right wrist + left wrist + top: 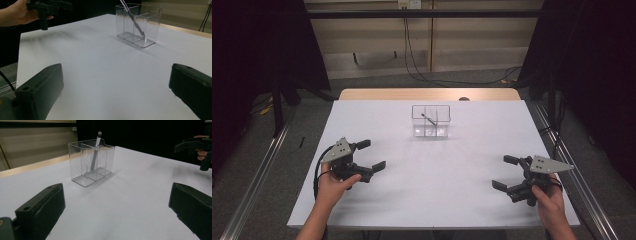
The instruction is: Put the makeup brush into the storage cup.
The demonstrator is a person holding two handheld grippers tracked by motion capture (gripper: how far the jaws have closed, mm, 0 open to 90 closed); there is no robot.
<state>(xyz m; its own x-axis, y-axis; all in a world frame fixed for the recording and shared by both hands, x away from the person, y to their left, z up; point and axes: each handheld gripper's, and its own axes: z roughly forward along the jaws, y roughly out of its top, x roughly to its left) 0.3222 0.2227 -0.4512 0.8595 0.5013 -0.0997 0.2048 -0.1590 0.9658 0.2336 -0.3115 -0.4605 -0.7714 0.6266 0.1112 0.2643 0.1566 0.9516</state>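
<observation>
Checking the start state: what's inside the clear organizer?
The clear organizer holds one grey pen, leaning upright in a middle compartment. The other compartments look empty; the walls are transparent, so nothing is hidden.

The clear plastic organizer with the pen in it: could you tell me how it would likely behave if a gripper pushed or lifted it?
The clear organizer looks thin-walled and nearly empty, so it is probably light and may slide on the smooth white table. Its glossy, rigid walls may be slippery for the jaws. The pen leans loosely in one compartment, so it would probably shift or rattle if tilted.
</observation>
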